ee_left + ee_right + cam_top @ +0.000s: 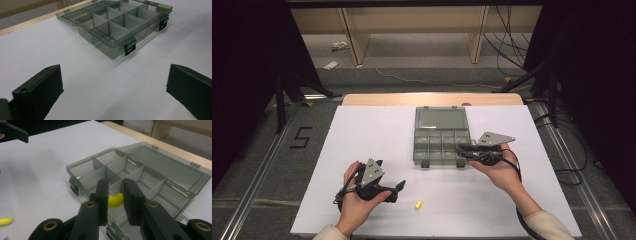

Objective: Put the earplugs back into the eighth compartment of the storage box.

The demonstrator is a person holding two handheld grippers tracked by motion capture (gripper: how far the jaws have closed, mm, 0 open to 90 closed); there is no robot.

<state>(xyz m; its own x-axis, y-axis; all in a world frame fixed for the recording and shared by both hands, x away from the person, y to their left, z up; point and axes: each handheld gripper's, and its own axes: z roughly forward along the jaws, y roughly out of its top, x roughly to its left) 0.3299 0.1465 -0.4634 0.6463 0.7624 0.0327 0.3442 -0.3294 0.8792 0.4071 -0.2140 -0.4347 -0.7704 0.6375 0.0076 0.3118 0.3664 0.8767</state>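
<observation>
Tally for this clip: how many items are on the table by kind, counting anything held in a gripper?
Yellow curved pieces: 2, one on the table and one gripped by the right gripper over the box
Clear grey compartment box, lid open: 1
Total: 3

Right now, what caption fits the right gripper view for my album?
Right tongs pinch a yellow piece above the open compartment box.

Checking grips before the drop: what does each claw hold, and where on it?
Right claw pinches a curved yellow piece near one end; left claw holds nothing.
</observation>
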